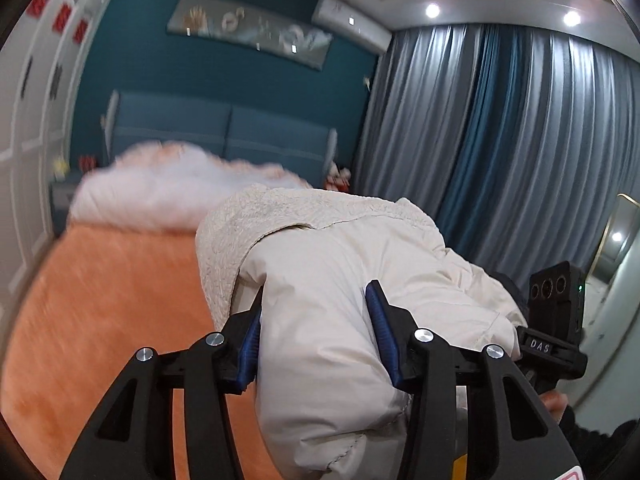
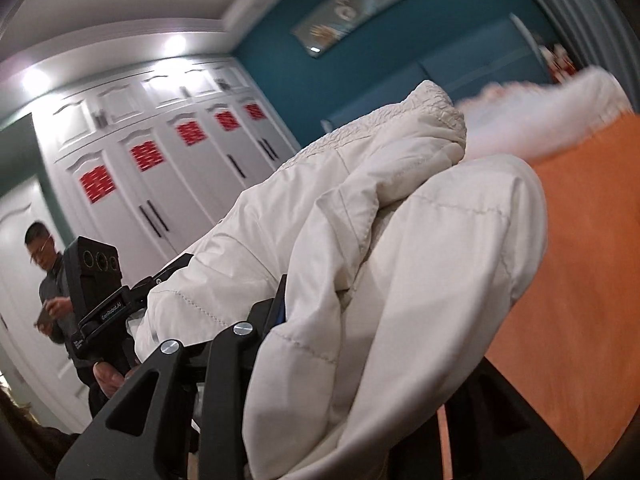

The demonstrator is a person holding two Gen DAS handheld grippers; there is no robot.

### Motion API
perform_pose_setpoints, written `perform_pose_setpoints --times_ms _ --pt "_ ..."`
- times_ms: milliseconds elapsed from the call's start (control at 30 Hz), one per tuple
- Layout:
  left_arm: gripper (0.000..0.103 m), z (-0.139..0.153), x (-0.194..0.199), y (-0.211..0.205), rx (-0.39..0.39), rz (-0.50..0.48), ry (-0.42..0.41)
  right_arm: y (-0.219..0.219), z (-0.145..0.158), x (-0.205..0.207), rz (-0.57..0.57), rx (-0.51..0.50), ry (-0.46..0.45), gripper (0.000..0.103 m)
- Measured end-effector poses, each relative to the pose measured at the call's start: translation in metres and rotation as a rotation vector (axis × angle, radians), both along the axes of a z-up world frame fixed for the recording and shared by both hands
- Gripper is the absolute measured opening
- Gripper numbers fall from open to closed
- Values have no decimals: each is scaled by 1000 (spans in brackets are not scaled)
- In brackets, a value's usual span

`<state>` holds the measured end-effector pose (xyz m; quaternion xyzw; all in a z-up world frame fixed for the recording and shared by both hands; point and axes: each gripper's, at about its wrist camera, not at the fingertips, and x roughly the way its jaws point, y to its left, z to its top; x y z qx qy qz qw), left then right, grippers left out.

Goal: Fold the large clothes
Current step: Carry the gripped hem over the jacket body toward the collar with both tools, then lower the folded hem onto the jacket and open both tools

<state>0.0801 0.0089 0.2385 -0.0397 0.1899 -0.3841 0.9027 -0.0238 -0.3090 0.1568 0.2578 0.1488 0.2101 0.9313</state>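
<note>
A cream padded jacket with a fleecy lining (image 1: 340, 264) hangs lifted above the orange bed cover (image 1: 104, 312). My left gripper (image 1: 316, 312) is shut on a thick fold of it, the blue pads (image 1: 380, 320) pressing the cloth from both sides. In the right wrist view the same jacket (image 2: 400, 240) drapes over my right gripper (image 2: 320, 320) and hides most of its fingers; the cloth sits between them, so it is shut on the jacket. The other gripper's camera block shows at the right of the left wrist view (image 1: 556, 304) and at the left of the right wrist view (image 2: 98, 276).
A white fluffy duvet (image 1: 168, 188) lies at the bed's head by the blue headboard (image 1: 224, 132). Grey-blue curtains (image 1: 500, 140) hang on the right. White wardrobes with red signs (image 2: 160, 168) stand by a man looking at a phone (image 2: 48, 280).
</note>
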Motion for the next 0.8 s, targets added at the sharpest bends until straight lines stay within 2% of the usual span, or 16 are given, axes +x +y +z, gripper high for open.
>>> perform_pose_setpoints --times_ms 100,167,200,233,300,333,367,433,467,567,633,700,767,800 --pt "45 0 31 26 -4 28 -45 13 2 38 32 -16 -28 26" --pt "47 -21 58 37 20 61 -49 13 -24 75 60 25 19 31" --pt "53 -36 69 43 31 73 -35 14 -41 96 66 52 70 35" --pt "56 -64 92 48 66 114 8 16 -71 122 65 74 155 43" --pt "55 -119 122 54 135 172 122 21 -129 154 17 53 334 47" --pt "55 -164 139 62 212 239 225 22 -172 162 -20 30 465 47" --pt "54 -195 146 71 243 273 311 22 -199 160 -47 23 539 47" --pt "54 -236 145 95 221 308 443 13 -239 134 -82 65 599 42" --pt "54 -245 140 106 190 320 476 9 -244 121 -97 78 600 40" --pt "54 -239 128 120 150 347 494 -1 -225 99 -147 11 575 26" --pt "54 -218 133 110 172 371 467 13 -180 117 -156 -125 528 16" --pt "56 -197 140 90 210 373 431 25 -147 137 -143 -223 472 14" --pt "67 -177 153 64 258 398 411 52 -111 170 -128 -343 427 14" --pt "69 -170 153 53 254 406 414 59 -104 180 -131 -379 418 14"
